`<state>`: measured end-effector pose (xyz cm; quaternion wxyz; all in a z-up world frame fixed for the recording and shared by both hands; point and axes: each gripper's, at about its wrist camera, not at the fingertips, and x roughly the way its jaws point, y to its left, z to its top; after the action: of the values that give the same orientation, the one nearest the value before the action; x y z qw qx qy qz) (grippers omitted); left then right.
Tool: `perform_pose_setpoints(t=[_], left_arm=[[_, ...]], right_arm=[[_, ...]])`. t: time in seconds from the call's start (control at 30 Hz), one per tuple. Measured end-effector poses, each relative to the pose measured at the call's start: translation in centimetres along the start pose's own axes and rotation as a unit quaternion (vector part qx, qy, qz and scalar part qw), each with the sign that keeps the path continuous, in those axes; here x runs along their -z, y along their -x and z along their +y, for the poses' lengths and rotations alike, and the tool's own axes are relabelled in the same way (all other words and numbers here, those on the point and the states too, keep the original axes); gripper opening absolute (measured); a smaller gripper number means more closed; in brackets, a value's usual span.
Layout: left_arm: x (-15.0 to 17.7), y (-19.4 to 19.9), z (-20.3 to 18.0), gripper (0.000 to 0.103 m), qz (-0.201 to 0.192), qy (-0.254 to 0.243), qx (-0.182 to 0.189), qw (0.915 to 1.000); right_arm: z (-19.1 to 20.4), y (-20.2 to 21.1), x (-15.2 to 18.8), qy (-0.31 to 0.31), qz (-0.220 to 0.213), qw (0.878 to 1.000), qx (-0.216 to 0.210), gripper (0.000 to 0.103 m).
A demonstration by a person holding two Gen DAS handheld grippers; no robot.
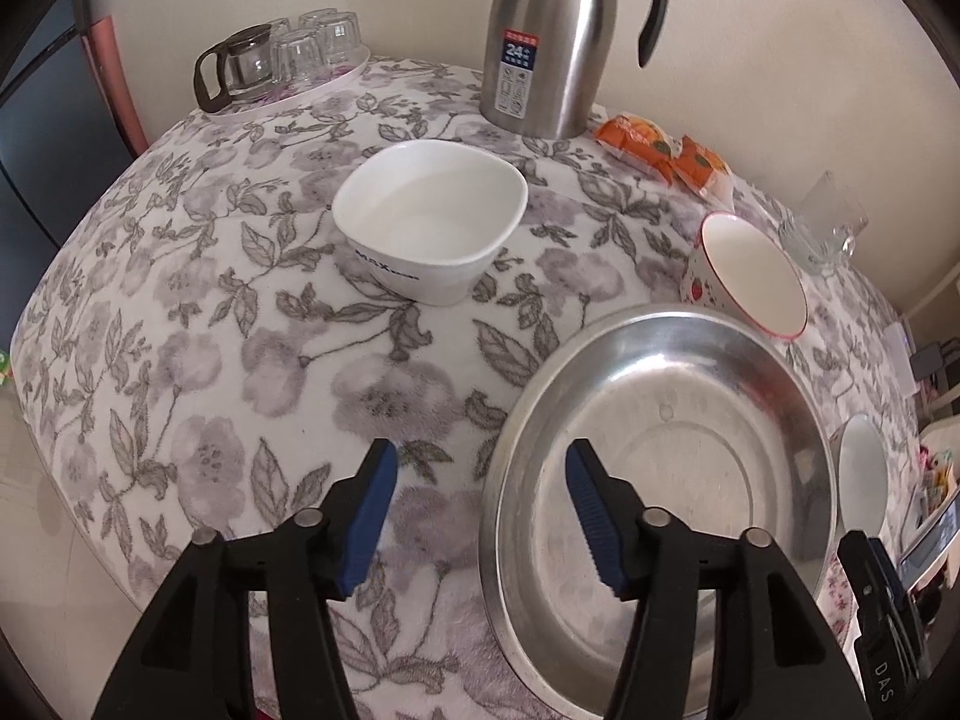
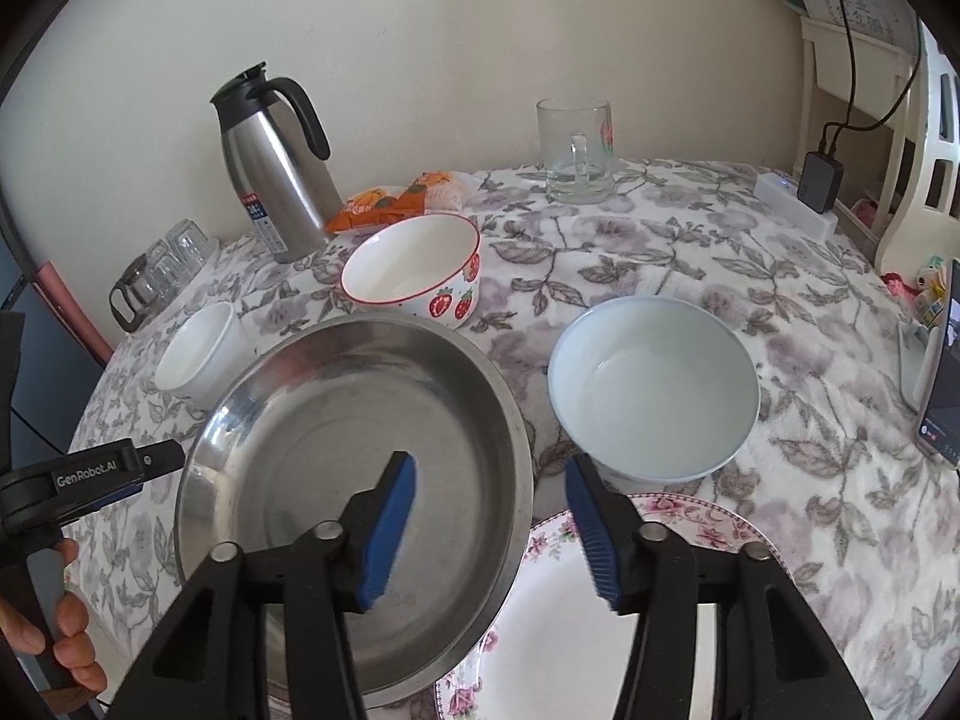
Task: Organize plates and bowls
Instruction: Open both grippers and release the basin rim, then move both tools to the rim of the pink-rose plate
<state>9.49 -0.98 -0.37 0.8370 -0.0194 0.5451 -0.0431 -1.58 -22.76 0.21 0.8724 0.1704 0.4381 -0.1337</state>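
- The steel pan (image 1: 660,456) sits on the flower-patterned desk (image 1: 240,330), mouth up and round, so it has no long axis. Its near rim runs out of the left wrist view at the bottom. In the right wrist view its near right edge overlaps the floral plate (image 2: 600,618).
- The floral plate is cut off by the bottom of the frame and partly hidden behind the right tongs (image 2: 492,534), so only its pink-flowered rim and some white centre show.
- The left tongs (image 1: 480,516) hang released, the rim of the steel pan below the gap between the blue pads, neither pad pressing on it. The right tongs are likewise released above the pan's right rim, one pad over the pan, the other over the plate.
- The square white bowl (image 1: 429,219) stands upright, well apart on the far left. Its dark lettering is too small to read fully.
- The strawberry bowl (image 2: 414,270) stands just behind the pan, possibly touching its rim. The fisheye edge makes that hard to tell.
- The pale blue bowl (image 2: 654,387) stands upright to the right of the pan, near the plate.
- A hand (image 2: 60,630) on the left tongs' handle shows at the left edge, partly cut off.
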Motion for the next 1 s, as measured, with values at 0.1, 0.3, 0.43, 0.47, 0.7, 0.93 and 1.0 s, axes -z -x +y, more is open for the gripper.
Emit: perform_pose_setpoints(t=[0.1,0.3,0.43,0.47,0.7,0.93,1.0], left_arm=[[0.2,0.0,-0.4,0.078,0.003,-0.013,-0.011,0.9999],[0.7,0.2,-1.8,0.084,-0.006,-0.050,-0.032,0.9982],[1.1,0.2,-2.4,0.084,-0.009,-0.065,-0.043,0.9969],[1.1,0.3,-2.5,0.085,-0.010,-0.067,-0.043,0.9968],[1.2,0.5,-2.4,0.097,-0.012,-0.054,-0.039,0.9977],[1.4,1.7,-3.0,0.097,-0.030,-0.043,-0.012,0.9986],[1.6,2.2,-3.4,0.097,-0.038,-0.042,0.000,0.9984]], right_arm=[[0.2,-0.4,0.2,0.005,0.004,1.000,0.009,0.075],[0.2,-0.6,0.4,0.002,0.007,1.000,0.013,0.100],[0.4,-0.7,0.6,0.014,0.008,1.000,0.018,0.103],[0.4,-0.7,0.6,0.016,0.008,1.000,0.020,0.103],[-1.7,-0.3,0.7,-0.023,0.001,1.000,0.017,0.103],[-4.9,0.7,0.9,-0.075,-0.012,0.997,0.027,0.103],[-5.6,1.0,1.0,-0.076,-0.015,0.996,0.040,0.103]])
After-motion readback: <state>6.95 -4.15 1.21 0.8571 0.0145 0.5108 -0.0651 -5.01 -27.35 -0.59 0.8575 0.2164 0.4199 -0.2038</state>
